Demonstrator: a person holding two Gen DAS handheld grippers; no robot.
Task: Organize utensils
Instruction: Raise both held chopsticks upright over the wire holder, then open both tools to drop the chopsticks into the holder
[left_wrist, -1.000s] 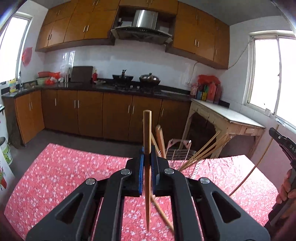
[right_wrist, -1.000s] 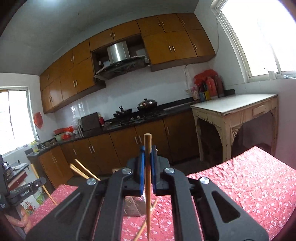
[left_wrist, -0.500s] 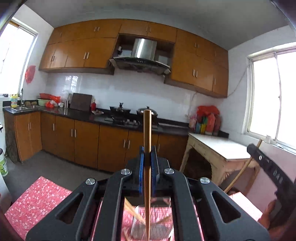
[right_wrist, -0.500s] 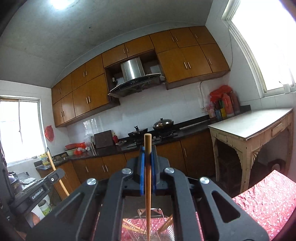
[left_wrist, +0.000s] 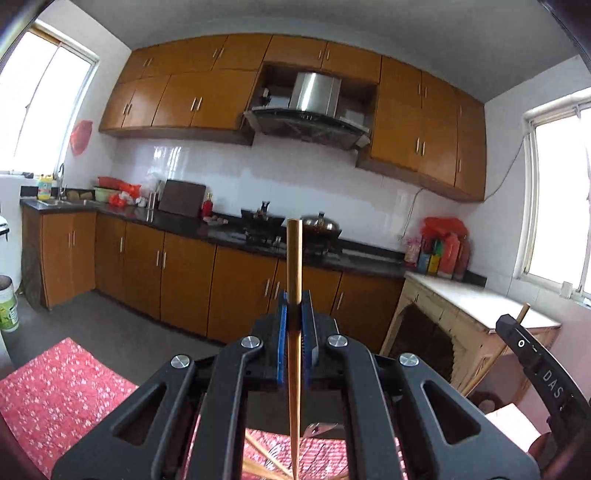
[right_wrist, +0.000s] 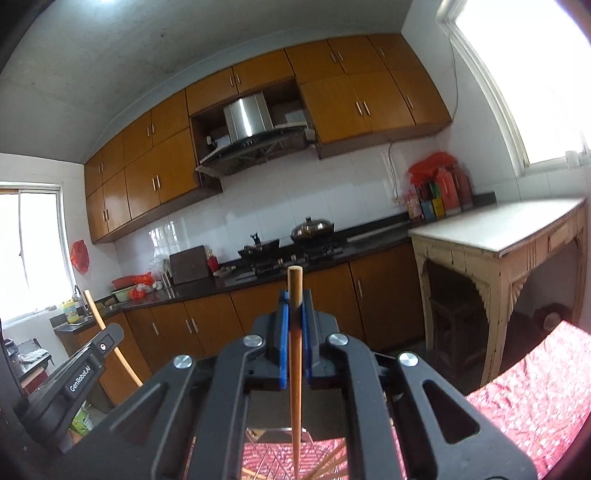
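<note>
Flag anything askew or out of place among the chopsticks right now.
Nothing looks damaged. Each gripper, left and right, is shut on one upright chopstick. Below, loose chopsticks lie criss-crossed at angles.

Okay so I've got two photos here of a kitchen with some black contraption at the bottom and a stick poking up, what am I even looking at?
Those are two handheld tools, not a robot. A person holds one in each hand, and each has a camera looking forward along its two fingers.

One picture is from the left claw, shut on a wooden chopstick that stands upright. The other is from the right claw, gripping its own chopstick the same way. Each view also catches the other tool at its edge.

Below them lies a red flowered tablecloth, and a wire rack with more chopsticks peeks between the fingers. The kitchen is just background.
</note>
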